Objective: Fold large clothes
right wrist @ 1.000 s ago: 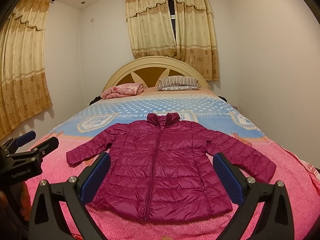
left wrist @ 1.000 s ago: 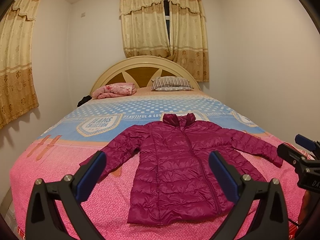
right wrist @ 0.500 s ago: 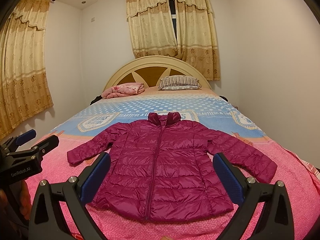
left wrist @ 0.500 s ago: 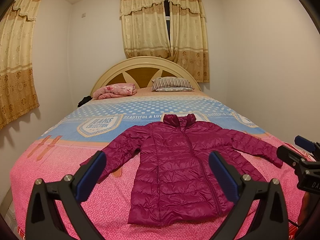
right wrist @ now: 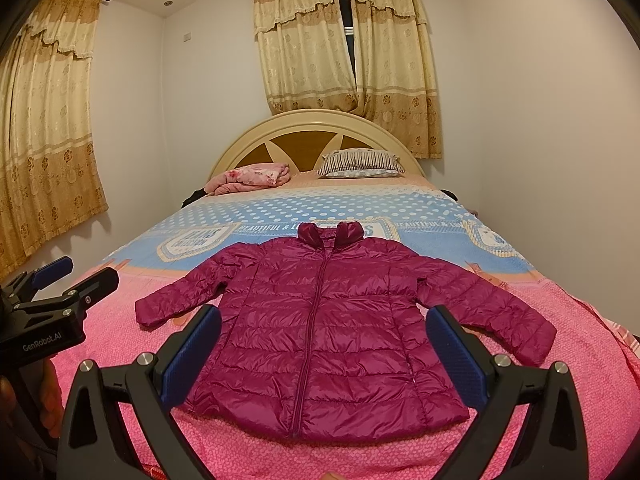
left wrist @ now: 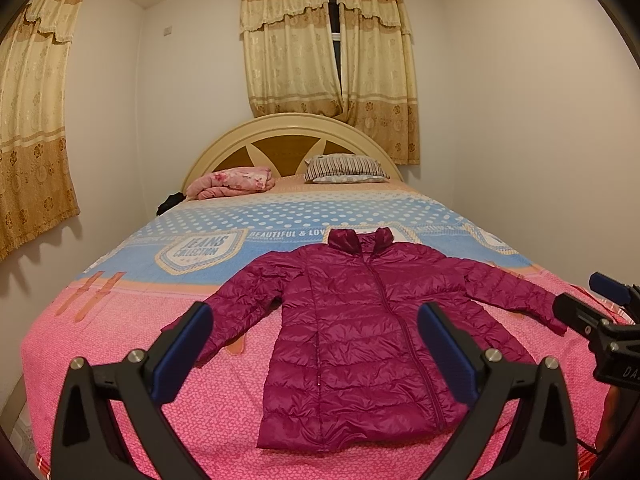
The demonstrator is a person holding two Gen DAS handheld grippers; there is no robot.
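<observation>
A magenta quilted puffer jacket (left wrist: 360,332) lies flat and zipped on the pink end of a bed covered with a pink-and-blue printed bedspread (left wrist: 120,360), collar toward the cream arched headboard (left wrist: 288,136), both sleeves spread outward. The left gripper (left wrist: 316,344) hangs above the near edge of the bed, its blue-padded fingers (left wrist: 188,344) spread wide and holding nothing. The right gripper (right wrist: 324,348) hovers likewise beside it, fingers wide apart and empty, clear of the jacket's hem.
</observation>
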